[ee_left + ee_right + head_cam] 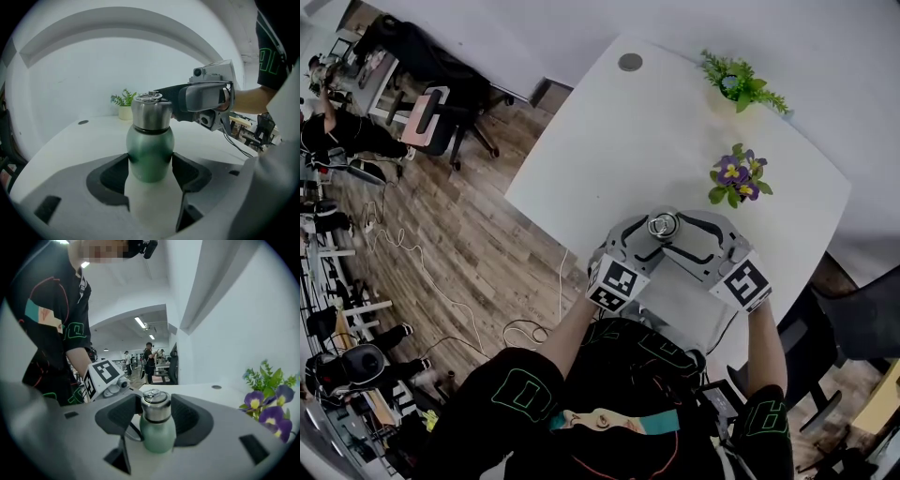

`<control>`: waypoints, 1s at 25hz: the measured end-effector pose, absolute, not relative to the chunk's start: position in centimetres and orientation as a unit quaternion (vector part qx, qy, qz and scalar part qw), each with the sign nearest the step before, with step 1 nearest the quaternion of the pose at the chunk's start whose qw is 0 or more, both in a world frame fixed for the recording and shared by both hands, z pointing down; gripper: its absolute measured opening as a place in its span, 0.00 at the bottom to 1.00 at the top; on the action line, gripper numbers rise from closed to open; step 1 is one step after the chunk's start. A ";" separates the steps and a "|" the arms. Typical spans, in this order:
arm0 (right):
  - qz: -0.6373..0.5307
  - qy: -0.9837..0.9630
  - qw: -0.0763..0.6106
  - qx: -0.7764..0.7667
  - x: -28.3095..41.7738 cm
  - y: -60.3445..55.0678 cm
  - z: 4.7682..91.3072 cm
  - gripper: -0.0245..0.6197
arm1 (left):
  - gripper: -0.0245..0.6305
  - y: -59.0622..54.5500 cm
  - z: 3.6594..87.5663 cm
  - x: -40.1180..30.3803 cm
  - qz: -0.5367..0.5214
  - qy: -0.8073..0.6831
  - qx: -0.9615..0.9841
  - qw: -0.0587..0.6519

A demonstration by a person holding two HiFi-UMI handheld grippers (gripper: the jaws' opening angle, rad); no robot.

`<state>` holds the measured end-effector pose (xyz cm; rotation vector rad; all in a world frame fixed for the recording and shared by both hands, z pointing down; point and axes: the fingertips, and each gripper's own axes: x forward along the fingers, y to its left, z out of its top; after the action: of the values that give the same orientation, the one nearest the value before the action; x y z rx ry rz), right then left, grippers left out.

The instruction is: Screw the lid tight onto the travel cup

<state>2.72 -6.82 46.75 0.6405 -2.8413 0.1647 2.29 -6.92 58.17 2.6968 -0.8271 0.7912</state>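
Note:
A green travel cup [150,154] with a silver lid [151,112] stands upright on the white table [609,141], near its front edge. My left gripper [150,164] is shut on the cup's green body, with a pad pressed on each side. My right gripper [156,408] comes in from the other side at lid height. Its pads flank the silver lid [156,406] very closely, and a thin gap shows on each side. In the head view both grippers meet round the cup [663,225], the left gripper [642,236] on the left and the right gripper [677,232] on the right.
A pot of purple flowers [736,178] stands just beyond the cup, and a green plant [741,82] is at the far edge. A round grommet [630,62] sits at the table's far left corner. Office chairs [431,112] and loose cables lie on the wooden floor to the left.

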 end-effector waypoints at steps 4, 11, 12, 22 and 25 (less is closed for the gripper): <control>0.069 -0.974 0.113 0.182 2.9 -7.2 46.8 0.41 | 0.50 -7.0 58.2 2.2 0.269 -0.280 0.916 0.105; 0.116 -0.985 0.088 0.098 3.1 -8.0 48.0 0.40 | 0.49 -6.8 58.3 2.2 0.276 -0.272 0.916 0.106; 0.116 -0.985 0.085 0.093 2.9 -7.9 47.8 0.39 | 0.49 -6.8 58.3 2.2 0.276 -0.271 0.916 0.105; 0.118 -0.967 0.064 0.217 2.8 -7.5 47.7 0.37 | 0.49 -6.8 58.5 2.0 0.279 -0.271 0.915 0.107; 0.122 -0.951 0.039 0.283 3.0 -7.5 48.0 0.37 | 0.49 -6.8 58.6 2.0 0.278 -0.273 0.915 0.105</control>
<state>3.04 -7.54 47.97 0.8670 -2.9142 0.3747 2.02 -6.78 58.61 2.6973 -0.8058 0.8205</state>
